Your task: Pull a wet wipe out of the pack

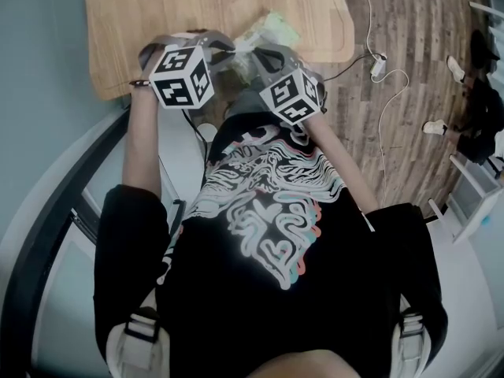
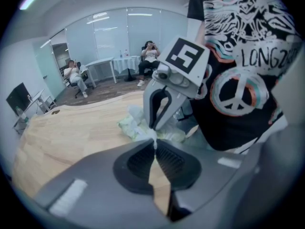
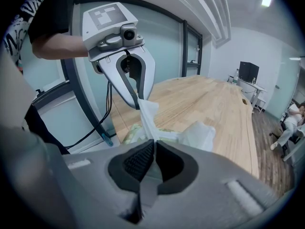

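A pale green wet-wipe pack (image 3: 164,136) lies near the edge of the wooden table (image 1: 157,14); in the head view the pack (image 1: 270,31) shows just beyond both marker cubes. A white wipe (image 3: 147,116) rises from it as a stretched strip. My left gripper (image 3: 138,105) is shut on the strip's upper end, with a white scrap pinched at the tips of the left gripper (image 2: 154,144). My right gripper (image 3: 153,147) is shut on the strip's lower end, right over the pack. Seen from the left gripper view, the right gripper (image 2: 153,127) points down at the pack (image 2: 136,127), tip to tip with the left.
A loose white sheet (image 3: 204,133) lies crumpled beside the pack. The table stretches away behind it. Cables (image 1: 379,63) run over the wood floor to the right. Two seated people (image 2: 148,56) are at the far glass wall; a monitor (image 3: 249,71) stands on a distant desk.
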Tool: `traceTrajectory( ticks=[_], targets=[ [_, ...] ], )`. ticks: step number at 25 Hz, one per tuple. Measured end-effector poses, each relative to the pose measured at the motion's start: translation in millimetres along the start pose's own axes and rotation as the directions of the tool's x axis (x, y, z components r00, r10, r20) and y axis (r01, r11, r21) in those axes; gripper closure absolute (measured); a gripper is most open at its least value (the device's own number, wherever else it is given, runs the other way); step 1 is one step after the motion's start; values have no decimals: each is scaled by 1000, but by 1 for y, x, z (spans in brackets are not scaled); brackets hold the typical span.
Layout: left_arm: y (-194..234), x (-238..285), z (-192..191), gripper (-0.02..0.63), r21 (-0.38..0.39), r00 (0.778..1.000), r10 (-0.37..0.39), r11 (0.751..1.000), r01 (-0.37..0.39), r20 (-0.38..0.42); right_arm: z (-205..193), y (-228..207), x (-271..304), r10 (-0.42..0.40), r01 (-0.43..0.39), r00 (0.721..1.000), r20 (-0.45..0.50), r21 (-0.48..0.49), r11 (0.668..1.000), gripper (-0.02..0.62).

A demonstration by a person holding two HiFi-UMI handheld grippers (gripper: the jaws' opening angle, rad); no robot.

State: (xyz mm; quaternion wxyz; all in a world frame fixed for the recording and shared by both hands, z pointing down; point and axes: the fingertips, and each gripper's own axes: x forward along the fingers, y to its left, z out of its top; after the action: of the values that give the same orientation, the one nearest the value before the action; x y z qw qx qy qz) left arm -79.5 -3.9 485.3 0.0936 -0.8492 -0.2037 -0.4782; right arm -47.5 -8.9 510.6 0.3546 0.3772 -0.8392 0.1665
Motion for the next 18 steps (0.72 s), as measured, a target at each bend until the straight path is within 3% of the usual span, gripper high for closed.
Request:
traceTrajectory(
  ticks=[18],
  targets=[
    [-4, -8, -6, 607, -32, 1000, 13, 999, -13, 2, -1, 1, 1, 1, -1, 1000, -10, 0, 1000, 578]
  ],
)
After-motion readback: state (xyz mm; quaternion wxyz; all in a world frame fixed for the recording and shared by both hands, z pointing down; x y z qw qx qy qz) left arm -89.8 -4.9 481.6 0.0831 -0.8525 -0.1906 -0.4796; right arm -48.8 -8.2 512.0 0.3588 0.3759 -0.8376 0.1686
